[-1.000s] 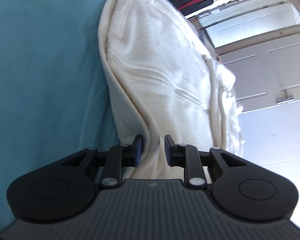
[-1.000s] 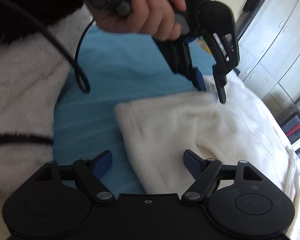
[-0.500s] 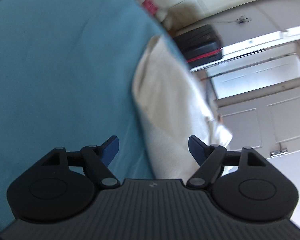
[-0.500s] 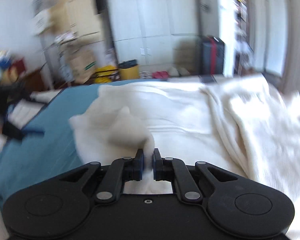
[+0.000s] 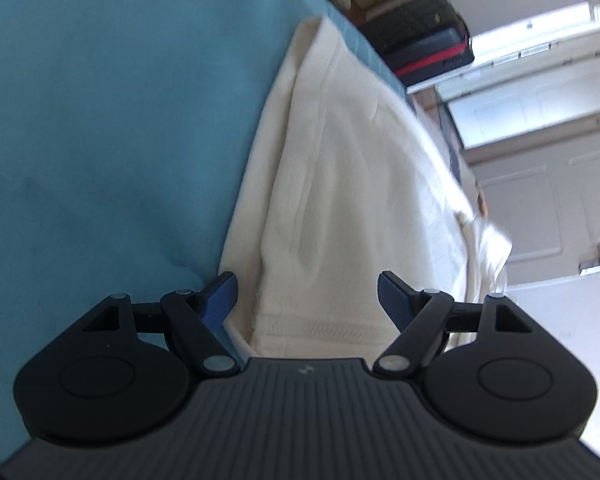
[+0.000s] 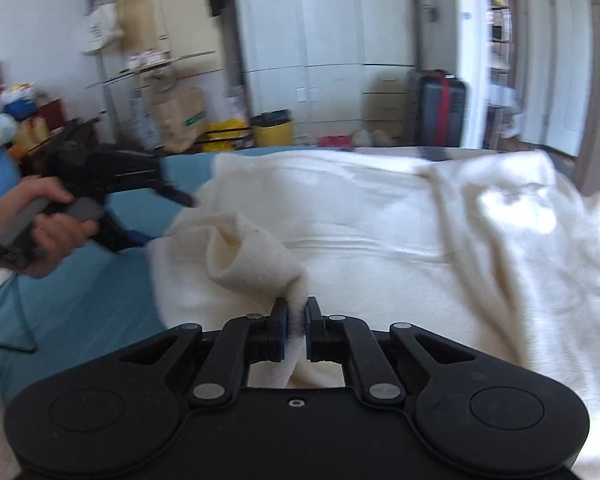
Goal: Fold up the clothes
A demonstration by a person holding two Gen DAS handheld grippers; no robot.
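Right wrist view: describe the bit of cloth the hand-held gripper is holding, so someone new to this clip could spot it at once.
Start from the bed with the teal blue sheet, largely covered by a cream fleecy garment. At the garment's near left edge, one corner is lifted into a rolled peak, pinched between the black fingers of the right hand-held gripper. It alone stands up off the bed; the rest of the cloth lies spread out.

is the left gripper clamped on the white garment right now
No, the left gripper is open, its fingers spread either side of the cream garment.
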